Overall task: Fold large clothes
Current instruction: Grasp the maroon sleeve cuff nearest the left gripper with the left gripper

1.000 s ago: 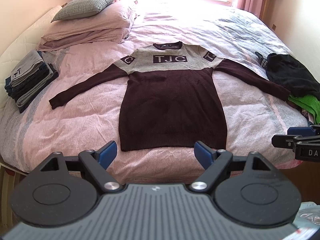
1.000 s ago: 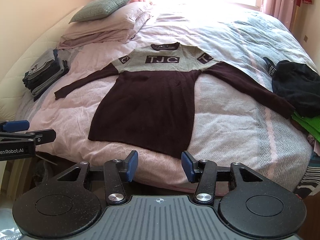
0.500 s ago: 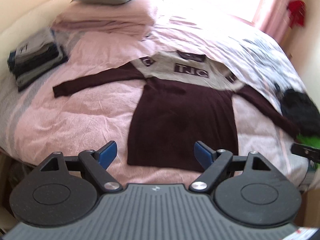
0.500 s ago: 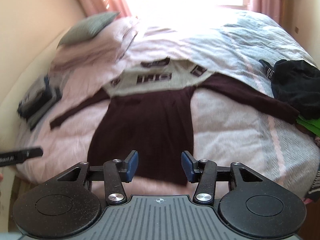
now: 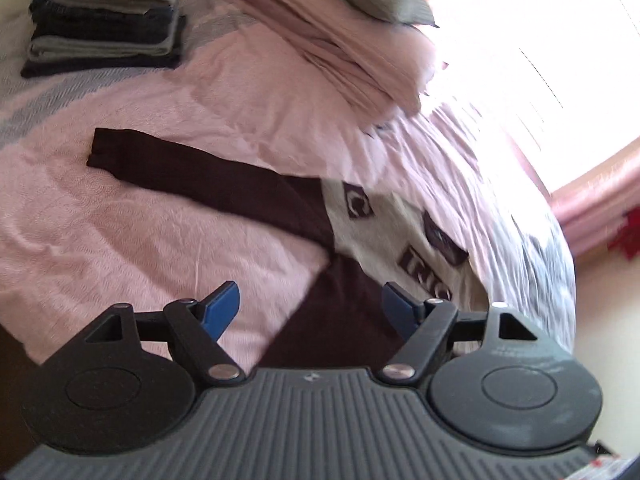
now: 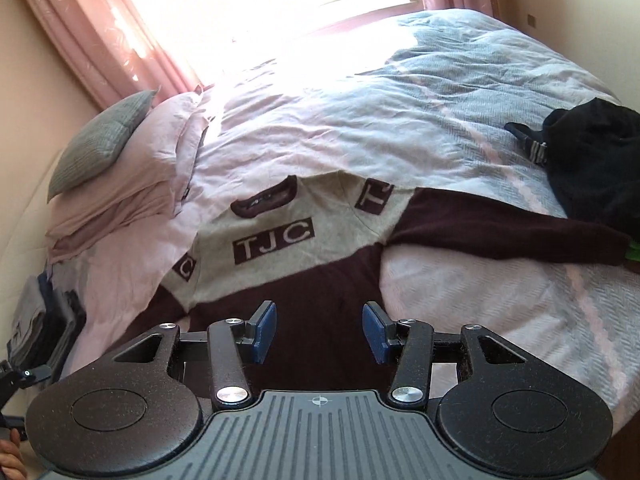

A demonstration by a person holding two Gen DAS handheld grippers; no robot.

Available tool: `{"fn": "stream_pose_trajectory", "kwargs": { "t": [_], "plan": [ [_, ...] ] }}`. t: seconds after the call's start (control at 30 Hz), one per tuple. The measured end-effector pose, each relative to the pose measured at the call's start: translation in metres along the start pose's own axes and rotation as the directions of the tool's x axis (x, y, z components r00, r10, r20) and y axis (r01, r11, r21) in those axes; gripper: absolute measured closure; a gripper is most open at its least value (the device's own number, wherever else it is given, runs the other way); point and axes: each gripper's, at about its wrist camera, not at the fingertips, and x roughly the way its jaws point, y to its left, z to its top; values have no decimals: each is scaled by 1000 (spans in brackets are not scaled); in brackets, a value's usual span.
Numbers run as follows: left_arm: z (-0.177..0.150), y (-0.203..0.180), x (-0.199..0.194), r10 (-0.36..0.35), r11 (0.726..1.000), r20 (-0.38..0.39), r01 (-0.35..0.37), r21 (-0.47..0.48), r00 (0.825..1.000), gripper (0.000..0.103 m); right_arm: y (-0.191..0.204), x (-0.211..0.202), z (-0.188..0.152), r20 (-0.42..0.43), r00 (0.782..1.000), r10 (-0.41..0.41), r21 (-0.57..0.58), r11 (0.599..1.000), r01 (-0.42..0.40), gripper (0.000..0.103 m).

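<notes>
Sweater (image 6: 304,308), dark maroon w/ grey yoke and "TJC" patch on chest, lies flat and face-up on the bed (image 6: 460,160), collar toward the far side, both sleeves spread out to the sides. In right wrist view its right-hand sleeve (image 6: 500,236) runs out toward a black garment pile (image 6: 596,172) at the bed's right edge, cuff just beside it; a bit of green cloth (image 6: 634,254) peeks out past the cuff. In left wrist view, tilted and partly blurred, the other sleeve (image 5: 208,176) stretches across pink bedding to the left, cuff lying flat and well apart from a stack of folded clothes (image 5: 108,16) at far left. Pink pillows (image 6: 132,184) w/ a grey cushion (image 6: 100,144) on top sit at far left of bed, pink curtains (image 6: 104,28) behind by a bright window. Left gripper (image 5: 310,310) hangs over the sweater's body near the armpit area, blue pads wide apart, nothing btwn them. Right gripper (image 6: 319,332) is over the maroon lower body, jaws approx half open, holding nothing; whether either touches the fabric can't be told. A hand (image 6: 10,460) shows at the near-left corner of the right wrist view.
</notes>
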Motion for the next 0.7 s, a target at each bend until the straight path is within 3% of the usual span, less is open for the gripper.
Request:
{"fn": "stream_pose_trajectory", "kwargs": {
  "t": [0.23, 0.4, 0.5, 0.57, 0.7],
  "plan": [
    [47, 74, 92, 78, 968, 8, -74, -240, 997, 42, 31, 84, 10, -84, 993, -87, -16, 996, 86, 58],
    [59, 126, 145, 121, 902, 9, -106, -418, 993, 46, 39, 122, 2, -143, 981, -131, -31, 991, 127, 58],
    [61, 154, 168, 149, 843, 18, -117, -524, 989, 46, 41, 137, -4, -172, 971, -163, -76, 985, 152, 58],
    [59, 169, 179, 161, 807, 17, -122, -577, 987, 54, 40, 144, -8, -182, 965, -189, -103, 980, 172, 58],
    [55, 187, 189, 167, 783, 59, -96, -615, 984, 62, 31, 150, -11, -189, 962, -198, -101, 978, 182, 58]
  ]
}}
